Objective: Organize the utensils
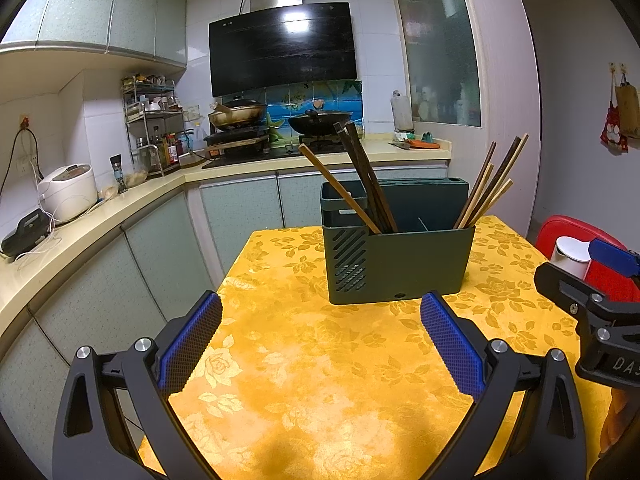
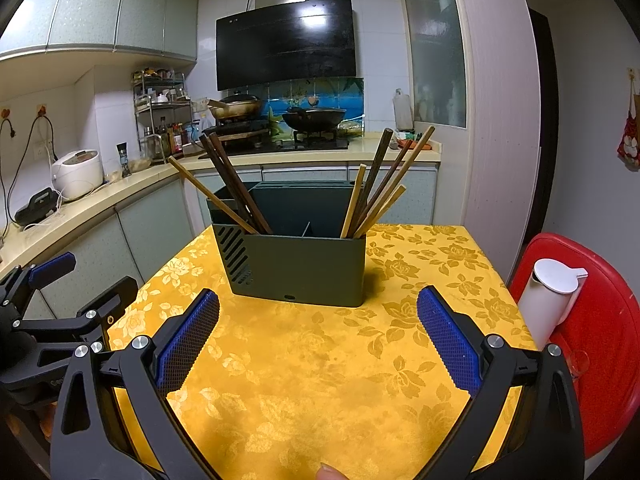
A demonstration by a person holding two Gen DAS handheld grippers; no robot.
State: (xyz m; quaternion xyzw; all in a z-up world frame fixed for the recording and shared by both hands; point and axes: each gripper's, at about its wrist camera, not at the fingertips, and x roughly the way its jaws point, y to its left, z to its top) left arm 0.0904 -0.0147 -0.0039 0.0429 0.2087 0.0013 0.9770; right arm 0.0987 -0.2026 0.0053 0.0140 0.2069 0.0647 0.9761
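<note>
We carry two identical hand-held grippers. The left black plastic two-finger gripper (image 1: 320,344) has curved, ribbed arms with triangular cut-outs near the base. Each arm ends in a blue textured rubber pad (image 1: 450,346) with a fine dotted grid surface. Round silver screw heads (image 1: 143,344) mark the pivots, two on each side. The right black plastic two-finger gripper (image 2: 318,338) has the same build, the same blue pads and the same silver screws. White letters "DA" (image 1: 619,365) appear on its body in the left wrist view.
</note>
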